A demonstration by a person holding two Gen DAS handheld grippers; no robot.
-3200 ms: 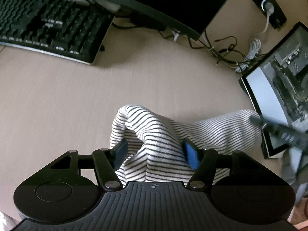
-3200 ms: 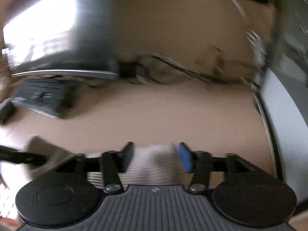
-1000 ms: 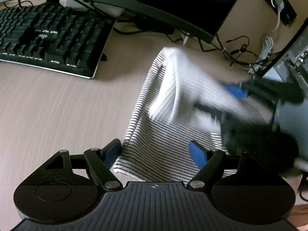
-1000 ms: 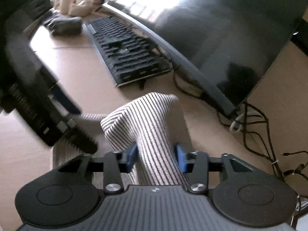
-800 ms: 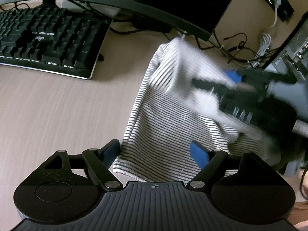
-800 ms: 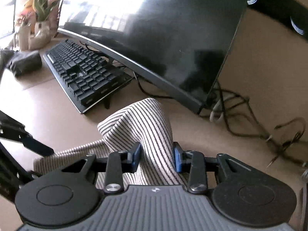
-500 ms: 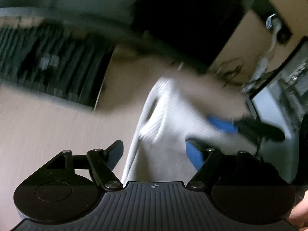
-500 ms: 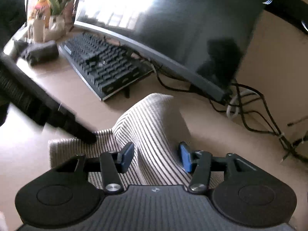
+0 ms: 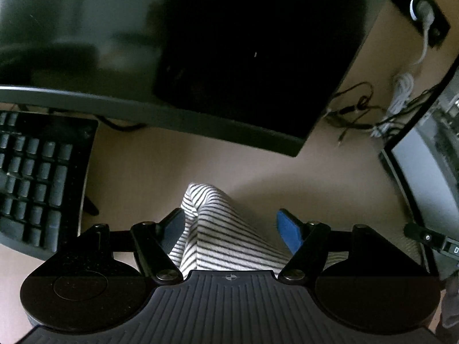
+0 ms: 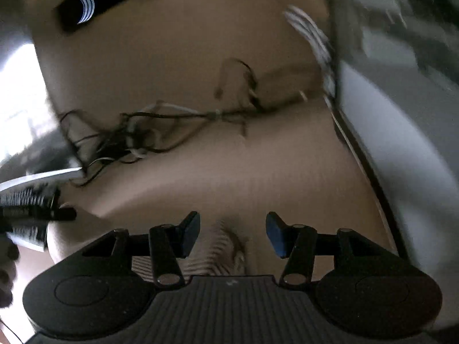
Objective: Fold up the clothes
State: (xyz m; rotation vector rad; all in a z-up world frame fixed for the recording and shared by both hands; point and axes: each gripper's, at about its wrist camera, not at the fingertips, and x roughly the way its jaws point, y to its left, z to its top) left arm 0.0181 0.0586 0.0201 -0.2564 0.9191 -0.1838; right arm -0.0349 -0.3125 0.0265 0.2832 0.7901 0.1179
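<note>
Ribbed striped cloth [image 9: 218, 229] humps between left claw [image 9: 231, 226] — apart; right claw [image 10: 232, 233] just spreading — cloth beneath.

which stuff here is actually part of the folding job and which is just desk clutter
Part of the job:
striped garment
left gripper
right gripper

Just lying about:
keyboard
monitor
cables
desk

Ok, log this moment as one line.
left gripper: open, striped cloth between fingers | right gripper: just opening, cloth released | desk
</note>
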